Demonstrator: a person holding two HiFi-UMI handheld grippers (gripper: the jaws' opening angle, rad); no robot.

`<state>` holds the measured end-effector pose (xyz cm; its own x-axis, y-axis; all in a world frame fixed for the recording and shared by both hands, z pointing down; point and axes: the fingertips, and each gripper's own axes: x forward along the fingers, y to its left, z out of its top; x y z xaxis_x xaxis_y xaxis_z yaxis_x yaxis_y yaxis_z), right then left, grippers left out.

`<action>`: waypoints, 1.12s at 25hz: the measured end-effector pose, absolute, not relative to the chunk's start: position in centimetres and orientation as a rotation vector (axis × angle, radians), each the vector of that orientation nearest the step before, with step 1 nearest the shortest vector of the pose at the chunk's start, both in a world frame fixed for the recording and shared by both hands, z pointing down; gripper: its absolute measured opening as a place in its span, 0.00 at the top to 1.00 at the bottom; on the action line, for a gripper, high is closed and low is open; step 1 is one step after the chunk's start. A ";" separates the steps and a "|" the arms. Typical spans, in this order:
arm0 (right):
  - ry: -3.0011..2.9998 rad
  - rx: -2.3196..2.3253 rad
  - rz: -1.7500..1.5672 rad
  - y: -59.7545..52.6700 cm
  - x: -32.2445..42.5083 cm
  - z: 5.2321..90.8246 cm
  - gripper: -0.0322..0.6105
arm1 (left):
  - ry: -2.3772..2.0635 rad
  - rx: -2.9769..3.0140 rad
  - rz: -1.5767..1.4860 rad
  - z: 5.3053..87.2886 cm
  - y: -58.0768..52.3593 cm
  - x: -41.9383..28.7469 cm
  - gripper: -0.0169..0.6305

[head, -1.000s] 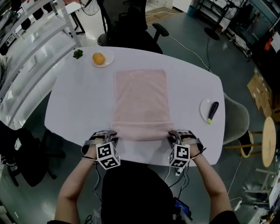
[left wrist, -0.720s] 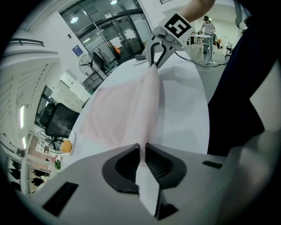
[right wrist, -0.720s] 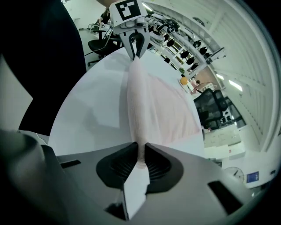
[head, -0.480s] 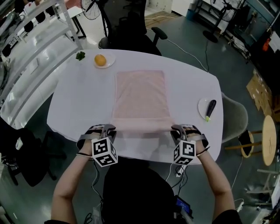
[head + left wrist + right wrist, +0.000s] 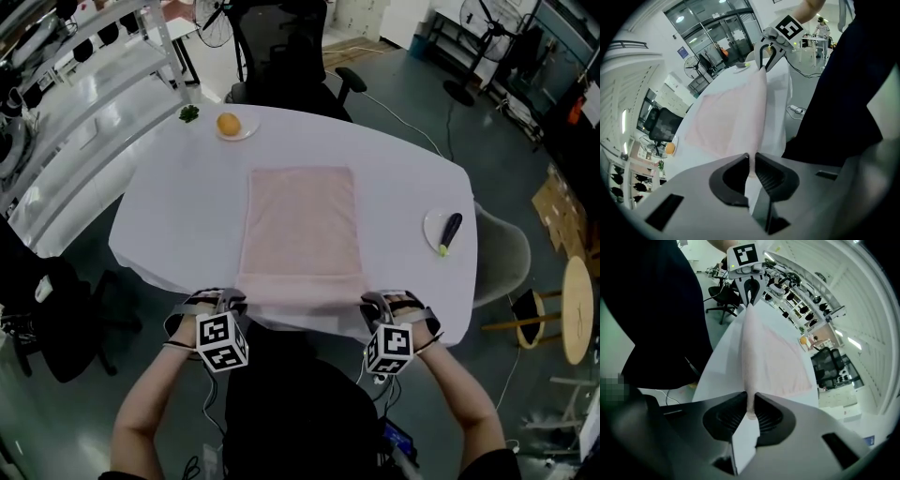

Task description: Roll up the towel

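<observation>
A pink towel (image 5: 302,225) lies lengthwise on the white table (image 5: 178,225). Its near edge is lifted and stretched between my two grippers at the table's near side. My left gripper (image 5: 231,302) is shut on the towel's near left corner (image 5: 751,165). The right gripper (image 5: 371,305) is shut on the near right corner (image 5: 750,409). In the left gripper view the towel (image 5: 731,117) runs taut across to the right gripper (image 5: 768,44). In the right gripper view the towel (image 5: 771,357) runs across to the left gripper (image 5: 750,287).
A small plate with an orange (image 5: 229,125) and a green sprig (image 5: 189,113) sit at the table's far left. Another plate (image 5: 433,225) holding a dark, green-tipped object (image 5: 447,232) is at the right edge. An office chair (image 5: 281,47) stands beyond the table.
Both grippers have closed on the towel's near corners and drawn back toward the person and upward. The near edge has come off the table and hangs taut between them.
</observation>
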<state>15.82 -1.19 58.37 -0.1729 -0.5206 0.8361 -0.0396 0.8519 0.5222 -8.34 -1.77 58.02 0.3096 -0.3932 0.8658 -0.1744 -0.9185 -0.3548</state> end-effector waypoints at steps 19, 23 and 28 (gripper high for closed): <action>-1.810 0.215 -0.110 -1.1 16.0 59.0 0.84 | 0.409 -2.521 -1.733 57.4 -1.8 -8.2 0.88; -1.828 0.188 -0.033 -3.4 15.9 58.0 0.83 | 0.440 -2.562 -1.726 56.5 -4.5 -8.4 0.88; -1.822 0.190 0.029 -7.3 15.7 58.1 0.81 | 0.465 -2.579 -1.759 57.1 -7.8 -8.7 0.88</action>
<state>15.69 -7.28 58.10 -0.2447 -0.1144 0.9628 -0.1450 0.9862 0.0803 -8.68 -7.76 57.05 0.3355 -0.2325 0.9129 -0.2487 -0.9565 -0.1521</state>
